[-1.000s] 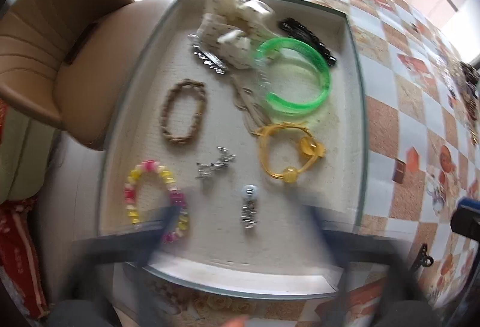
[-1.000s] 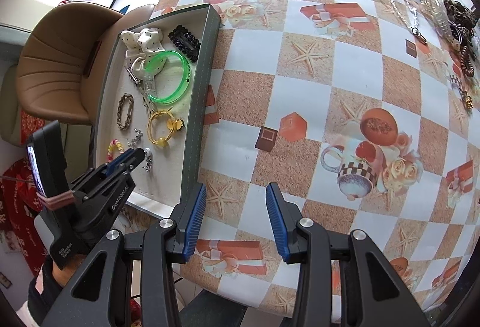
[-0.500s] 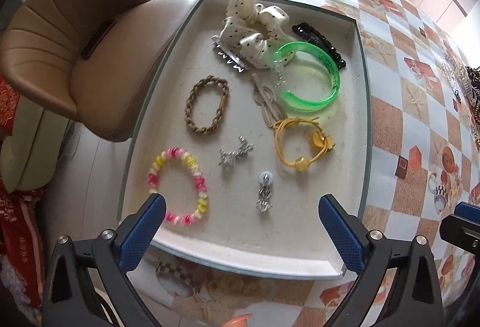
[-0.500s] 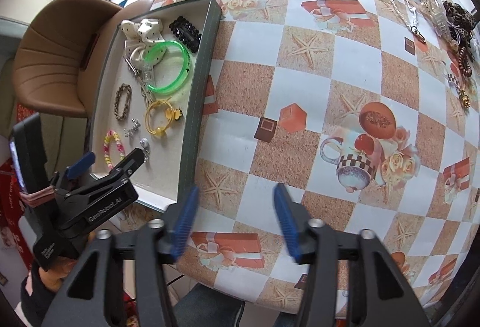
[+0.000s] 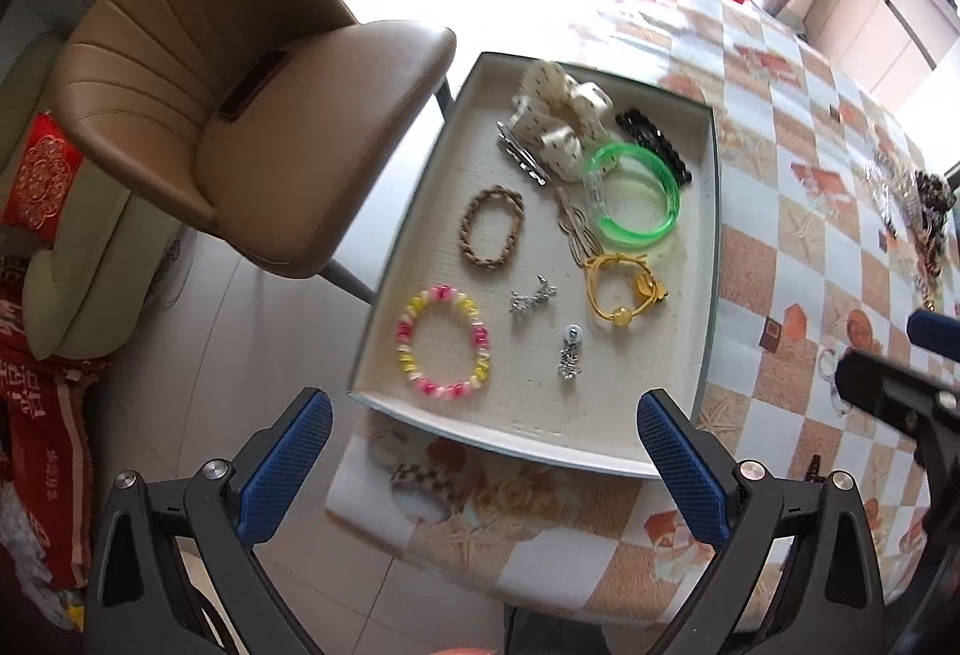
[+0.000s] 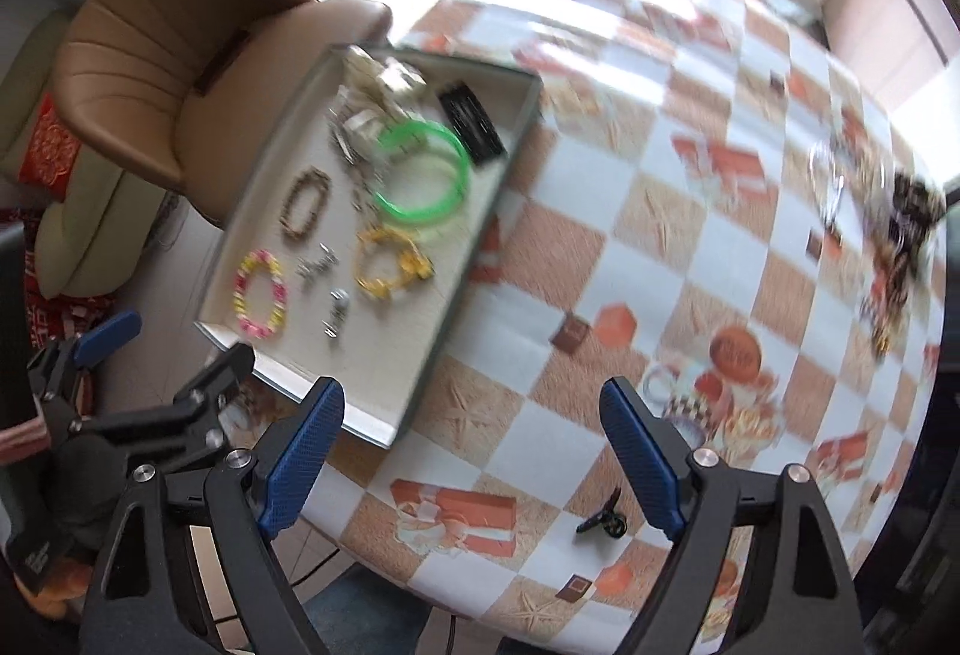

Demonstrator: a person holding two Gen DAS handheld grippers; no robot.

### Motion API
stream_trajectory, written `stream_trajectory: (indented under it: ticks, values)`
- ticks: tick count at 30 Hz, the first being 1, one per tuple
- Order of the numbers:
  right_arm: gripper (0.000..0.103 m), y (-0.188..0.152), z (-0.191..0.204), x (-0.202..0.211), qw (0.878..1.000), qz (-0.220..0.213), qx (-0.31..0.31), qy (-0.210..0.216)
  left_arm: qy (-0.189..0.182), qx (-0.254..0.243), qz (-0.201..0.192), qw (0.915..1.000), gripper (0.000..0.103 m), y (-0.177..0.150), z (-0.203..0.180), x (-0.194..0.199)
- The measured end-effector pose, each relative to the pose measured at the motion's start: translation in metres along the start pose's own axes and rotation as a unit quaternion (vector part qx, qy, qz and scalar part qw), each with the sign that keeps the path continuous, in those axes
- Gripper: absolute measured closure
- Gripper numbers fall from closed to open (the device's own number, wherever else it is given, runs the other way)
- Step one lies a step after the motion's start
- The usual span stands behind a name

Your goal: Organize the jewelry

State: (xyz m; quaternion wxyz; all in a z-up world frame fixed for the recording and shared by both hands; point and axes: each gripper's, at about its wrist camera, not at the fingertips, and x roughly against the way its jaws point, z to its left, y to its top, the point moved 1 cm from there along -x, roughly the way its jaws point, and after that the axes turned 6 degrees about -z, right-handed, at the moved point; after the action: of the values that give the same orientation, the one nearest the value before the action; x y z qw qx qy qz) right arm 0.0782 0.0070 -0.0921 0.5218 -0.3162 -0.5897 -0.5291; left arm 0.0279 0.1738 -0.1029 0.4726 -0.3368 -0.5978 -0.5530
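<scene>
Both grippers hang open and empty above the near edge of the table. The tray (image 5: 711,259) sits at the table's left corner, its long side running away from the person, and already holds bracelets and hair pieces: a pink and yellow bead bracelet (image 5: 444,341) nearest, a green bangle (image 5: 639,199) further back.

The left gripper (image 5: 480,469) looks straight down the tray, which lies just ahead of and below its spread jaws. Its work seems mostly done.

The right gripper (image 6: 471,460), jaws wide, faces the bare checked tablecloth. A small black clip (image 6: 603,520) lies on the cloth near the table's edge, just ahead of this gripper and a little right of its midline, well apart from the tray. A heap of loose jewelry (image 6: 900,223) waits at the far right. The right hand is clearly nearer both, so I would expect it to take the clip first.
</scene>
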Motion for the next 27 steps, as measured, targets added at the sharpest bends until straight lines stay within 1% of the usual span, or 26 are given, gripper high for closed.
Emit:
stream_trajectory:
  ticks: [4,6,8,10,17,27]
  values:
    - [0.014,0.007,0.008,0.015,1.0,-0.023,0.001,0.004,-0.003,0.019,-0.008,0.9998,0.0,0.001,0.01,0.021]
    - [0.014,0.009,0.012,0.021,1.0,-0.027,0.007,-0.005,-0.002,0.023,-0.011,0.9997,0.0,0.002,0.012,0.029]
    - [0.014,0.012,0.016,0.03,0.999,-0.04,0.015,-0.012,-0.002,0.027,-0.014,0.9995,0.0,0.002,0.014,0.037]
    - [0.014,0.013,0.022,0.039,0.999,-0.048,0.023,-0.011,0.001,0.028,-0.017,0.9995,0.0,0.002,0.016,0.045]
    - [0.014,0.02,0.033,0.064,0.998,-0.052,0.036,-0.014,0.011,0.034,-0.032,0.9989,0.0,0.004,0.02,0.073]
    - [0.014,0.026,0.036,0.074,0.997,-0.059,0.043,-0.018,0.007,0.046,-0.04,0.9981,0.0,0.007,0.023,0.087]
